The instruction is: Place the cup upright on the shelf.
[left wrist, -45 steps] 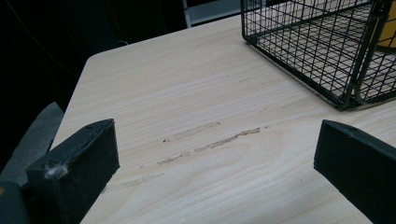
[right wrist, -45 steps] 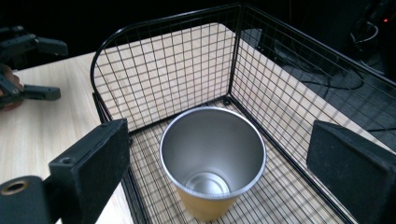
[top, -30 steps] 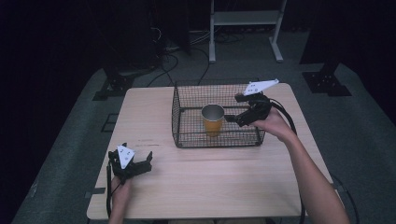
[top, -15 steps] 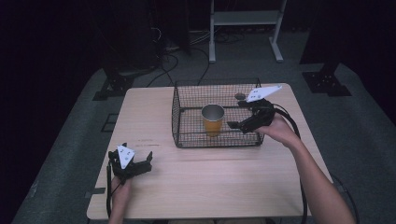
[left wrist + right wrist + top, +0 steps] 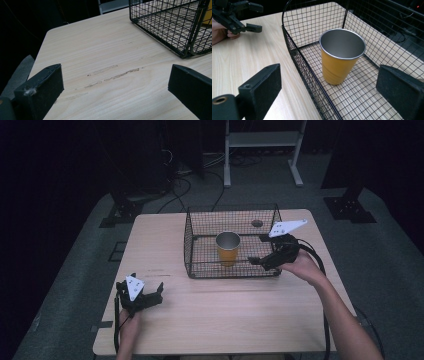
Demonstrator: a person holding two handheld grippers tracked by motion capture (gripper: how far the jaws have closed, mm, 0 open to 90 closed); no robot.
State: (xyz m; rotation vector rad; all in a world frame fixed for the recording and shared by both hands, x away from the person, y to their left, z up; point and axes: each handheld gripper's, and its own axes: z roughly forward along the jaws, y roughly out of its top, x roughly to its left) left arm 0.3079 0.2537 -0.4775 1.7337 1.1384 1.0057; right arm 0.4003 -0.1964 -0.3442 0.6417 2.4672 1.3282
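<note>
A yellow cup [image 5: 227, 249] with a bare metal inside stands upright in a black wire basket [image 5: 200, 266] at the middle of the table. My right gripper [image 5: 256, 261] hovers open at the basket's near right corner and points at the cup. In the right gripper view the cup [image 5: 342, 57] stands between and beyond the wide-apart jaws, one over the table, the other over the basket [image 5: 294, 55] floor. My left gripper [image 5: 156, 295] rests open on the table at the near left, with nothing between its jaws and the basket's corner [image 5: 162, 22] ahead of it.
The pale wooden table [image 5: 225, 320] has bare wood in front of the basket. A small round hole [image 5: 257, 223] sits behind the basket. A white metal stand [image 5: 260, 140] and cables lie on the dark floor beyond. The left gripper [image 5: 237, 15] appears far off in the right gripper view.
My right gripper has drawn back from beside the cup toward the near right corner of the basket and sunk lower. The cup and the left gripper have stayed put.
</note>
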